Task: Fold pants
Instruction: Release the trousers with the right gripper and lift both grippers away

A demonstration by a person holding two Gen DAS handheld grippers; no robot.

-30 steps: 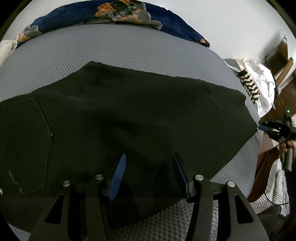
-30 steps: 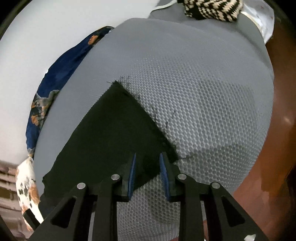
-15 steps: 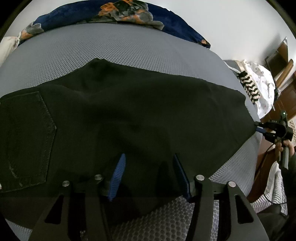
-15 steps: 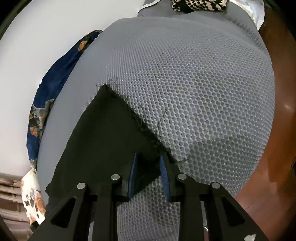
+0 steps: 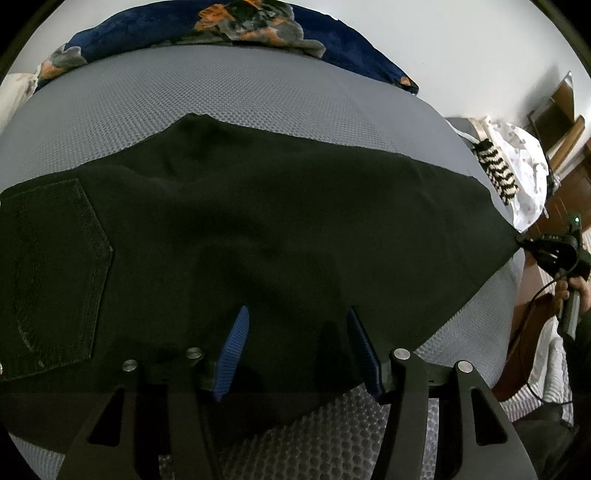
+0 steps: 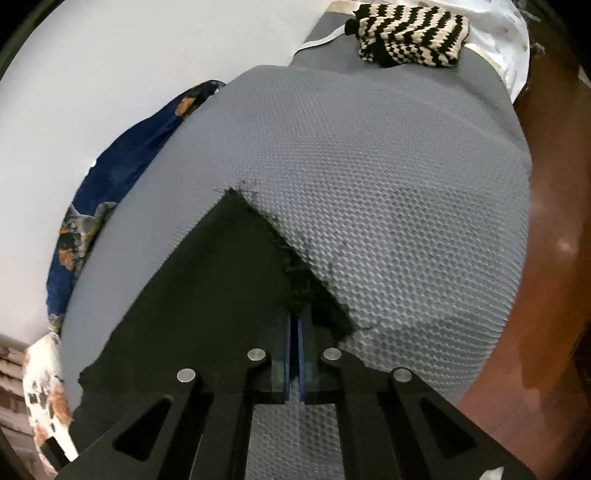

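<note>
Right wrist view: the right gripper [image 6: 294, 332] has its blue pads pressed together on the frayed hem corner of the black pants [image 6: 207, 295], at the near right end of the grey mattress [image 6: 388, 184]. From these jaws the garment runs away leftward, its long axis lying along the mattress's near edge. Left wrist view: the left gripper [image 5: 299, 347] stands about half open over the near edge of the pants [image 5: 258, 221], fabric between its pads but not pinched; a back pocket [image 5: 55, 273] lies to its left, toward the waist end. The right hand, already holding the hem, seems placed to carry that end leftward toward the waist. A floral blanket [image 5: 240, 22] lines the far edge.
</note>
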